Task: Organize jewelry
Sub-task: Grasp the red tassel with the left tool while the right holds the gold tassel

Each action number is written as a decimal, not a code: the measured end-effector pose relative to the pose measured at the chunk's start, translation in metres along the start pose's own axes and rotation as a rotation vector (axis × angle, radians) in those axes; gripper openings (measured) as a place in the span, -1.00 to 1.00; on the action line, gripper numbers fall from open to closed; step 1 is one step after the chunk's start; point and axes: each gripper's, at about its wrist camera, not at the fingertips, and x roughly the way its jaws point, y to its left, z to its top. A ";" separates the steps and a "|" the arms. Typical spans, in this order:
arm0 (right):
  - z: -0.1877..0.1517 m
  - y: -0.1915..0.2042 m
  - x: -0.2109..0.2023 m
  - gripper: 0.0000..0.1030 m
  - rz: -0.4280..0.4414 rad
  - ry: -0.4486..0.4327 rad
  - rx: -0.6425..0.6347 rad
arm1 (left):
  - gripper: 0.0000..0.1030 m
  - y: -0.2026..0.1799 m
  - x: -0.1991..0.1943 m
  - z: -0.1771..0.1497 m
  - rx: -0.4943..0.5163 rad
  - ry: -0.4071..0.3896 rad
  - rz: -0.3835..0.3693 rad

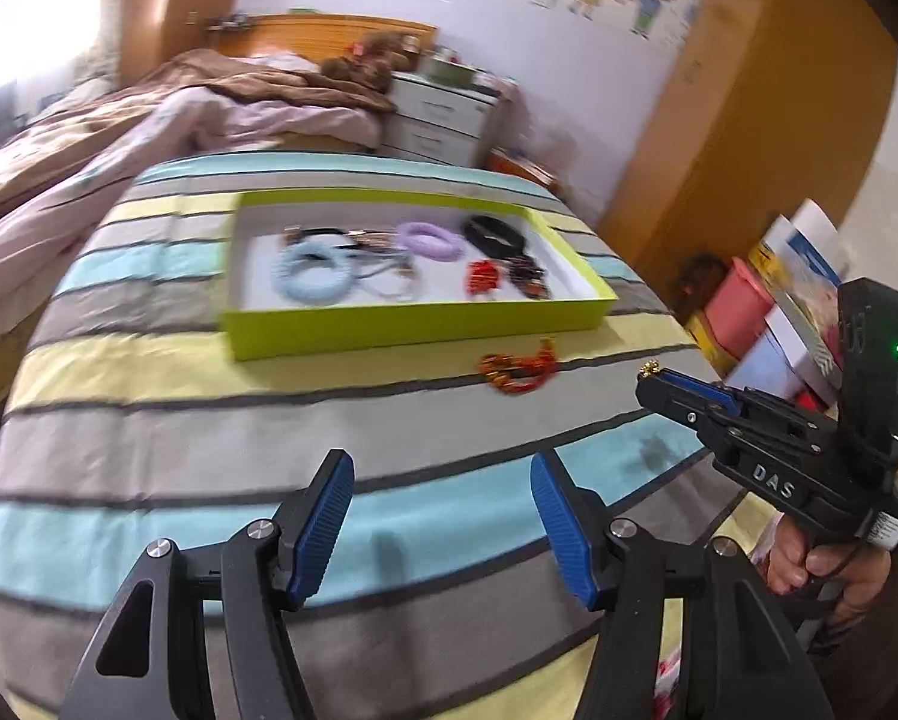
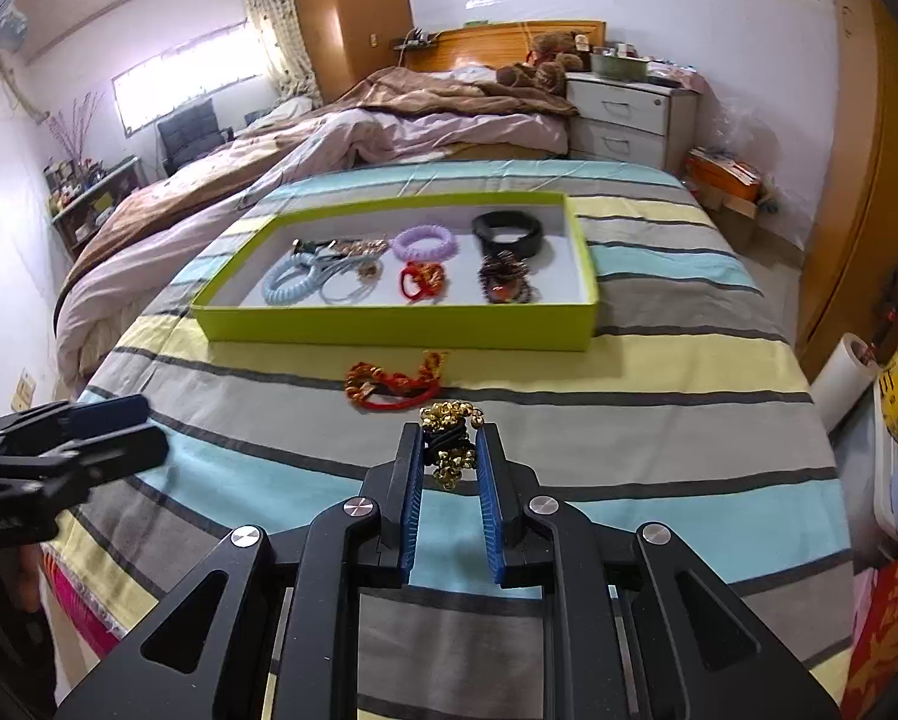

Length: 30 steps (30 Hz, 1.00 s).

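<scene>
A lime-green tray (image 2: 389, 330) (image 1: 413, 324) stands on the striped bed cover and holds several bracelets and hair ties: light blue (image 2: 287, 285), purple (image 2: 423, 243), black (image 2: 506, 228), red (image 2: 422, 282), dark beaded (image 2: 506, 285). A red and orange bracelet (image 2: 389, 384) (image 1: 518, 369) lies on the cover just in front of the tray. My right gripper (image 2: 449, 444) (image 1: 653, 375) is shut on a black band with gold bells (image 2: 452, 450), held above the cover. My left gripper (image 1: 443, 480) is open and empty, low over the cover; it also shows in the right wrist view (image 2: 119, 426).
A second bed with brown and pink blankets (image 2: 353, 120) lies beyond. A white nightstand (image 2: 623, 114) stands at the back right. Boxes and books (image 1: 779, 312) are stacked on the floor to the right of the bed.
</scene>
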 end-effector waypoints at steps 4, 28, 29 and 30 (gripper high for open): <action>0.003 -0.009 -0.004 -0.65 0.002 -0.015 0.005 | 0.18 -0.015 0.022 0.016 0.037 0.026 -0.017; 0.009 -0.053 0.007 -0.65 0.041 -0.023 0.070 | 0.18 -0.070 0.107 0.043 0.285 0.175 -0.014; 0.009 -0.054 0.007 -0.65 0.041 -0.023 0.071 | 0.18 -0.072 0.105 0.041 0.280 0.177 -0.035; 0.009 -0.055 0.007 -0.64 0.041 -0.023 0.073 | 0.18 -0.073 0.104 0.040 0.270 0.183 -0.063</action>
